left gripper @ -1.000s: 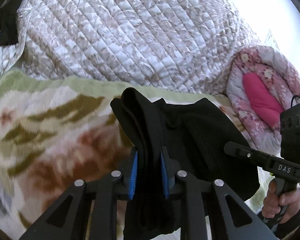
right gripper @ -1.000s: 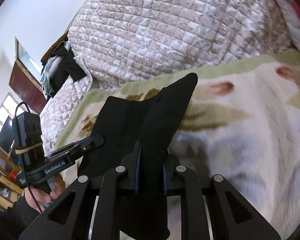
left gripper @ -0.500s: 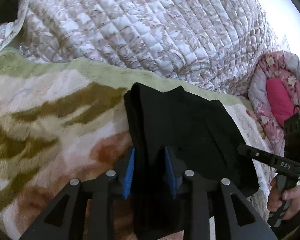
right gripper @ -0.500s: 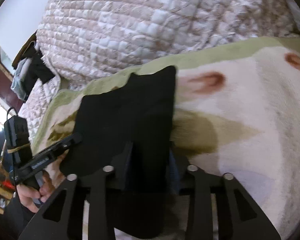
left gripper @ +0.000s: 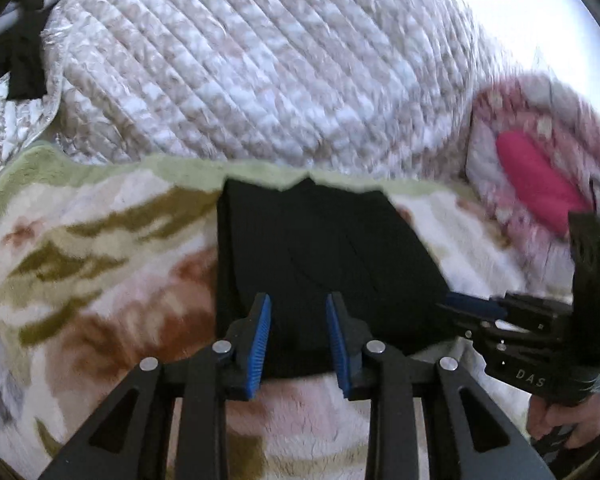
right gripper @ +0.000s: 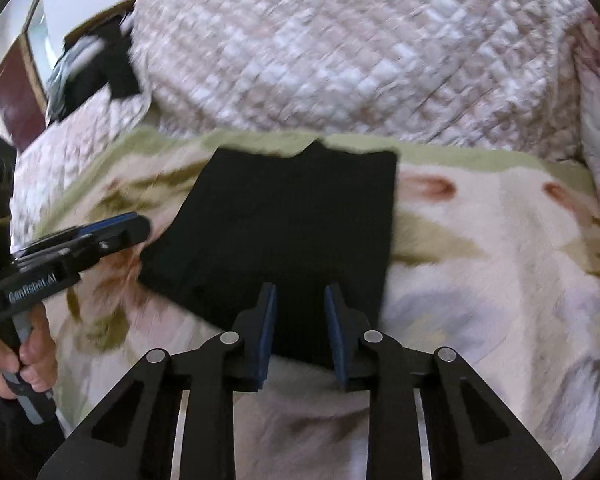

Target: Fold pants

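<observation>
The black pants (left gripper: 320,248) lie folded flat in a squarish shape on the floral fleece blanket (left gripper: 80,260), far edge near the blanket's green border. My left gripper (left gripper: 299,300) hovers over their near edge, blue pads apart and gripping nothing. My right gripper (right gripper: 301,290) stands over the near right part of the pants (right gripper: 288,216); its jaws are closing, the pads still apart with only flat cloth lying below them. Each gripper shows in the other's view: the right gripper (left gripper: 476,306) at the pants' right corner, the left gripper (right gripper: 112,226) at their left edge, each held by a hand.
A big quilted duvet (left gripper: 260,60) is heaped right behind the pants. A pink floral cushion (left gripper: 540,192) lies at the right. Dark clothes (right gripper: 96,64) hang at the far left by a brown door (right gripper: 16,92). The blanket (right gripper: 480,260) stretches to both sides.
Both grippers held a raised fold of the pants a second ago. They have let go and drawn back, and the pants now lie flat.
</observation>
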`<action>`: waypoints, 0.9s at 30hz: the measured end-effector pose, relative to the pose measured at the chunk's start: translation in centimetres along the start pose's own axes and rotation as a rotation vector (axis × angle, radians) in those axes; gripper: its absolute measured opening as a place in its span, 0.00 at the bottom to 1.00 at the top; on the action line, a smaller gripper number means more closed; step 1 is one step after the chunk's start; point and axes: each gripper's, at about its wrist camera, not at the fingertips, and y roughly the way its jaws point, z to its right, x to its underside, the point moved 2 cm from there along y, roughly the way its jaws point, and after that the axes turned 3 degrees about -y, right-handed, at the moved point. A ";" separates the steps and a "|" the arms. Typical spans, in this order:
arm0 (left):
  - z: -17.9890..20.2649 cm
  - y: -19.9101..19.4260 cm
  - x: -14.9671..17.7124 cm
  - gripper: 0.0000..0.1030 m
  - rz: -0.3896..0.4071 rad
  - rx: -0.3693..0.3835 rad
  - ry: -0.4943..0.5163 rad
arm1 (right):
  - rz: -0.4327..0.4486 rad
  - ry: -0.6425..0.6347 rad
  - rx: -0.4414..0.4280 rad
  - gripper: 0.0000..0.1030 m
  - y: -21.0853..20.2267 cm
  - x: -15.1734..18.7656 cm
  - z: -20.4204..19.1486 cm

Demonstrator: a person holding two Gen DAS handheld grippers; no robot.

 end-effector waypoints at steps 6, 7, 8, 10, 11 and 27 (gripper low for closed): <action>-0.3 1.2 1.2 0.30 -0.016 -0.044 0.029 | -0.029 -0.021 0.003 0.22 1.0 0.5 0.5; -0.1 1.1 1.3 0.30 -0.019 -0.052 0.038 | -0.039 -0.019 0.008 0.22 0.7 0.3 0.4; 0.1 1.0 1.3 0.30 -0.025 -0.060 0.042 | -0.043 -0.013 0.009 0.23 0.4 0.2 0.3; 0.3 0.3 1.1 0.30 -0.032 -0.072 0.030 | -0.034 -0.009 0.018 0.24 -0.5 0.2 0.1; 0.4 -0.2 1.1 0.30 -0.035 -0.073 0.020 | -0.026 -0.010 0.021 0.24 -1.1 0.3 -0.1; 3.5 -6.3 6.7 0.31 -0.071 -0.138 -0.011 | -0.018 0.021 0.002 0.45 -7.8 6.0 -3.2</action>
